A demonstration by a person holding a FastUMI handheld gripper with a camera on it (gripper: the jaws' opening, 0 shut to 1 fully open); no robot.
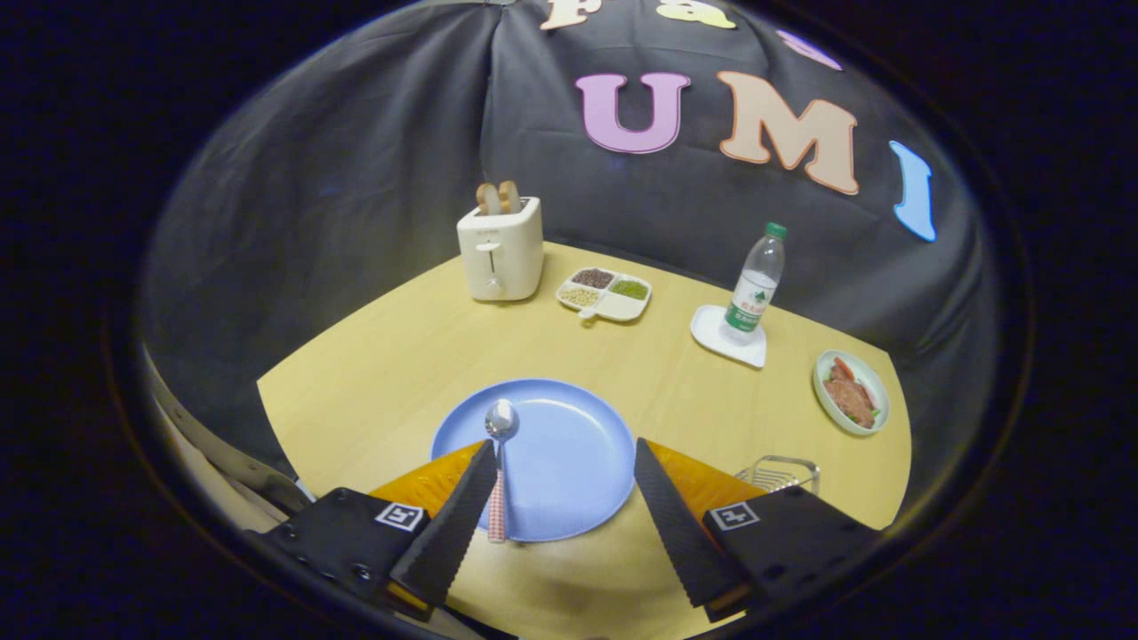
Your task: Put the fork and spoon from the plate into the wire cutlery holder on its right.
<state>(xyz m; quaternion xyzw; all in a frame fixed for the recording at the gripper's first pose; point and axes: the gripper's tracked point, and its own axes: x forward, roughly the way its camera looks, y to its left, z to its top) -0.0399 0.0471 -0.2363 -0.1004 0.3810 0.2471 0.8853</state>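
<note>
A blue plate (569,462) lies on the wooden table just ahead of my fingers. On its left part rests a metal spoon (500,444), bowl pointing away and its checked handle toward me, right beside my left finger (458,524). My gripper (562,449) is open above the plate, and nothing sits between its fingers. The wire cutlery holder (782,473) stands to the right of the plate, partly hidden behind my right finger (676,524). I see no fork on the plate.
A white toaster (500,249) with two bread slices stands at the back. Beside it sits a divided tray of grains (605,293). A water bottle (754,284) stands on a white coaster, and a bowl of food (851,391) sits near the table's right edge.
</note>
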